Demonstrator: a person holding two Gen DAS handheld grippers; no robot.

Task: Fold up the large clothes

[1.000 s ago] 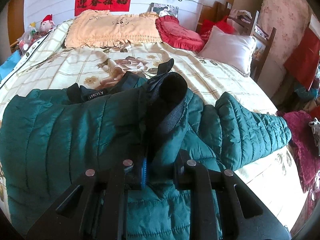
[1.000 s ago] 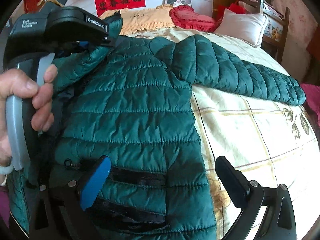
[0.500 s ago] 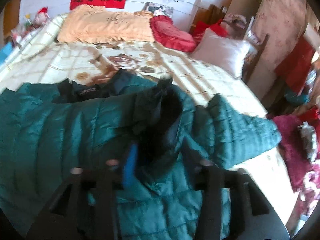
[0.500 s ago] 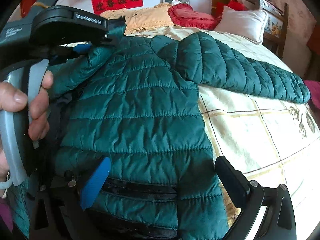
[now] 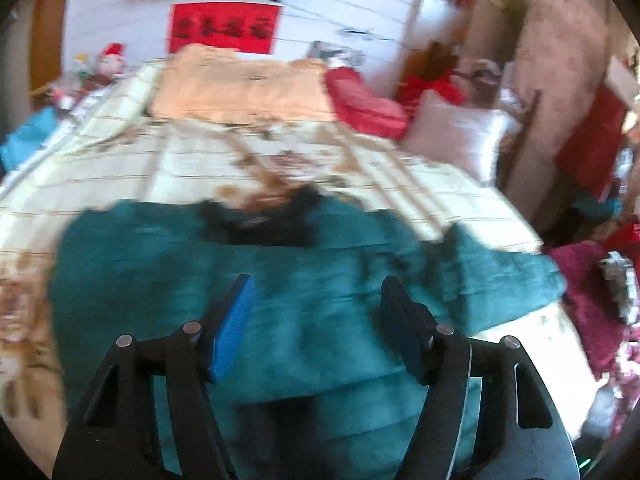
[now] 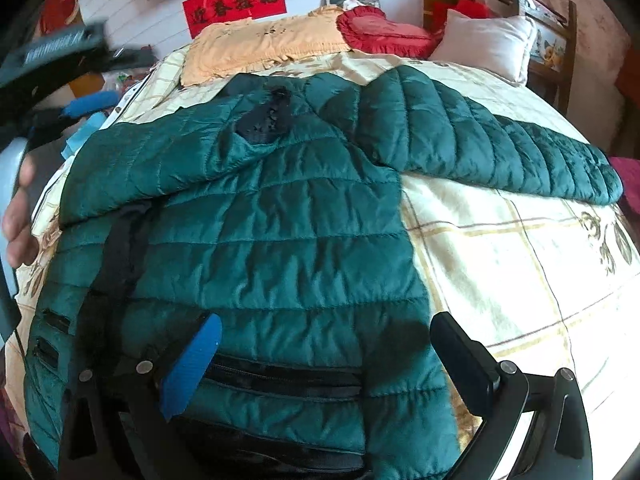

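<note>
Jacket [image 6: 256,248], one green quilted piece, lies flat across the near half of the bed [image 6: 520,264], its hem toward me and its collar toward the headboard. I see one sleeve [image 6: 500,152] stretched out to the right, ending close to the bed's right edge, and the other sleeve [image 6: 160,168] folded across the chest. Open bedspread remains to the right of the body below the outstretched sleeve, and between collar and pillows. My left gripper [image 5: 316,316] hovers above the jacket in a blurred view, its jaws opening with nothing pinched between them. My right gripper [image 6: 328,364] hangs over the hem with jaws spread wide, straddling the fabric without pressing it. At the head I count three cushions: one orange pillow [image 6: 260,46], one red pillow [image 6: 384,34], one white pillow [image 6: 488,42].
</note>
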